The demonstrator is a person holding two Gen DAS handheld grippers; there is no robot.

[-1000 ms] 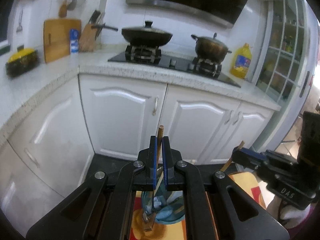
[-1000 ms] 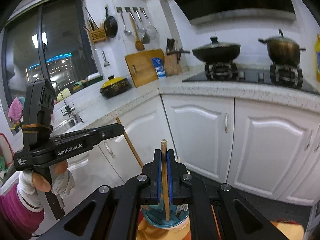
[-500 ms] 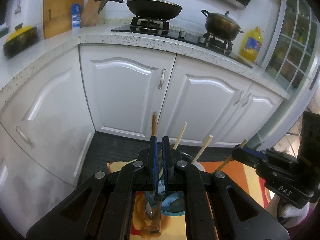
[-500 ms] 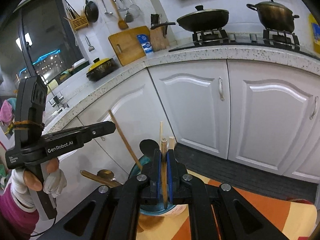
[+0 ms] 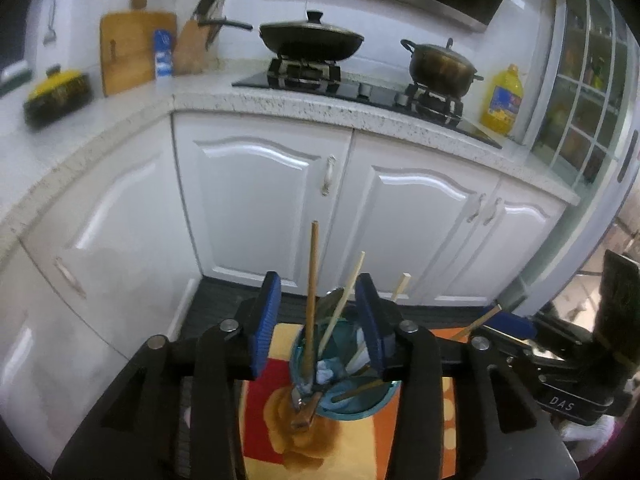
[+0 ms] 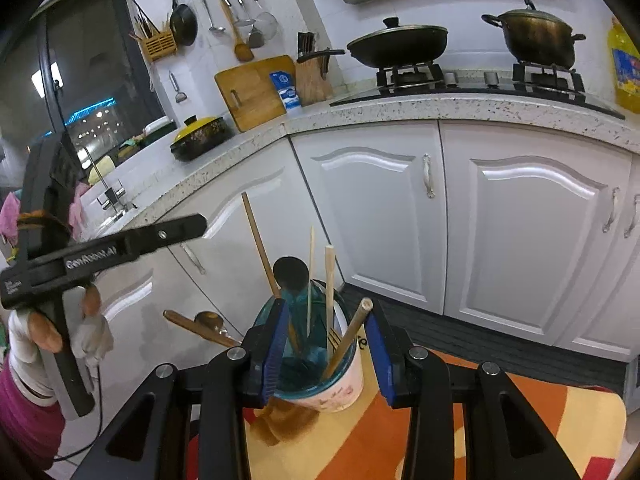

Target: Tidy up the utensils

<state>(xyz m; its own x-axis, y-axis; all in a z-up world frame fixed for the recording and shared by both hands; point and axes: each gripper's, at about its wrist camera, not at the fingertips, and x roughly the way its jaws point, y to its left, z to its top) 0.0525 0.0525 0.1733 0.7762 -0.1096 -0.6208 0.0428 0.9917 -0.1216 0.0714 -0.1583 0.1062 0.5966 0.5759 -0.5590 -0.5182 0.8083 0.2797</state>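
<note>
A blue-rimmed utensil cup [image 5: 344, 396] [image 6: 320, 380] stands on an orange and yellow cloth [image 5: 340, 440]. It holds several wooden utensils and chopsticks. My left gripper [image 5: 316, 320] is open above the cup; a wooden-handled utensil [image 5: 311, 280] stands in the cup between its jaws. My right gripper [image 6: 326, 344] is open over the cup; a thick wooden stick [image 6: 348, 336] leans in the cup between its jaws. The left gripper's body shows in the right wrist view [image 6: 100, 256].
White cabinet doors [image 5: 256, 200] stand behind the cup, under a speckled counter [image 6: 440, 108] with a stove, wok and pot. A wooden spoon [image 6: 200, 328] lies left of the cup. A dark floor mat [image 6: 480, 344] lies behind.
Both grippers were shut on wooden utensils held above the cup. They lowered them into the cup, and now both jaws have opened and let go.
</note>
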